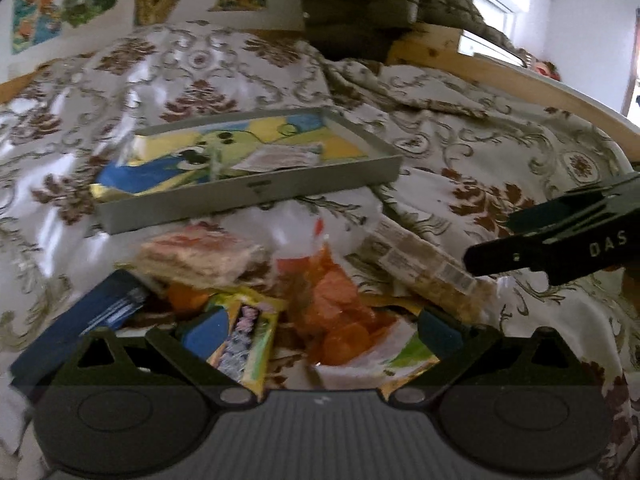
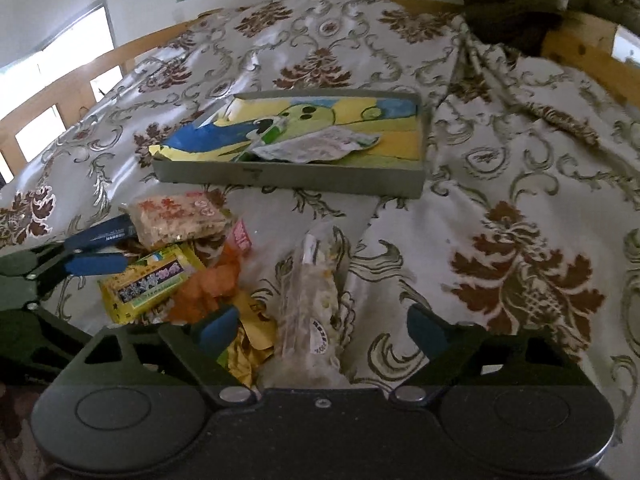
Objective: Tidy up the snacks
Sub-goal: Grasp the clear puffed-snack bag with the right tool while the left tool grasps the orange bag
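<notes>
Snacks lie heaped on the bed before the gray tray in the left wrist view, left gripper fingers wide above them. Right wrist view: right gripper fingers wide astride a clear packet.

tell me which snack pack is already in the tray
The flat whitish pouch, lying on the tray's colourful liner. The yellow pack, pink pack, orange bag and clear bag lie on the bedspread.
</notes>
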Available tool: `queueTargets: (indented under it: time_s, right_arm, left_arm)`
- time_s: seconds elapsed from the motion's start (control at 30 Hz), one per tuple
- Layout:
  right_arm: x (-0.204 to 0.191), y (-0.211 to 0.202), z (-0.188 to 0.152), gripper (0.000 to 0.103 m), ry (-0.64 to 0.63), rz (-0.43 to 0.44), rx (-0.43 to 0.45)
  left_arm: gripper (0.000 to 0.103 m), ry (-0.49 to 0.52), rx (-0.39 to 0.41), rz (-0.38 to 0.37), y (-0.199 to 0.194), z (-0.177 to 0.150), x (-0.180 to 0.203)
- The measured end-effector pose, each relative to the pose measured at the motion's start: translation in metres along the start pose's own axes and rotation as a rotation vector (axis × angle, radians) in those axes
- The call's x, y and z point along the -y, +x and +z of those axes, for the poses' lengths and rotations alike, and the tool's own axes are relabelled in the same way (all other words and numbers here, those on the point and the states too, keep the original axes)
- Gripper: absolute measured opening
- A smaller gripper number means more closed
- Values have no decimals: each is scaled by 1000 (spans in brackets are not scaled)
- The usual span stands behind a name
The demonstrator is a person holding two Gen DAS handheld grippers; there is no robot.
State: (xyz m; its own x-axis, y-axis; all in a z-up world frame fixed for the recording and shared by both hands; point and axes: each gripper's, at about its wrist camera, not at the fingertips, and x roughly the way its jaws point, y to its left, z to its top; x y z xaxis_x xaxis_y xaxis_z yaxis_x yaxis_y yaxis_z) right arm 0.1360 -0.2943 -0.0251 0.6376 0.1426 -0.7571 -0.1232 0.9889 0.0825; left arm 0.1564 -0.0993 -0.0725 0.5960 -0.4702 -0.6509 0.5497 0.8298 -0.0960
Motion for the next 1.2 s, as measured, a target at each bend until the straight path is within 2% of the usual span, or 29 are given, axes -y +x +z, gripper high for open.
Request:
queueTargets:
  time_s: [0.07, 0.2, 0.37, 0.47, 0.67, 0.73, 0.83, 1.07, 1.2]
  right_arm:
    - [5, 5, 2, 83, 29, 38, -10]
    - [14, 16, 6, 77, 78, 84, -22]
    - [12, 26, 8, 65, 85, 108, -48]
    - [8, 33, 8, 59, 68, 106, -65]
    - [3, 48, 5, 54, 44, 92, -104]
    - [2, 54, 4, 53, 46, 90, -118]
    - [4, 60, 3, 46, 59, 75, -135]
    - [-2, 55, 1, 44, 23, 56, -114]
    - [-7, 49, 1, 44, -16, 48, -91]
  left_arm:
    - [99, -3, -4, -30, 7, 2, -1]
    - [88, -34, -26, -69, 22, 6, -8]
    - [75, -139, -60, -113, 35, 8, -24]
    - [61, -186, -102, -124, 43, 7, -31]
    - [61, -198, -109, -130, 49, 7, -32]
    - [64, -199, -121, -130, 54, 8, -31]
    - [65, -186, -126, -128, 57, 8, -30]
    - [52, -241, -139, -128, 54, 11, -35]
    - [50, -272, -141, -105, 49, 12, -38]
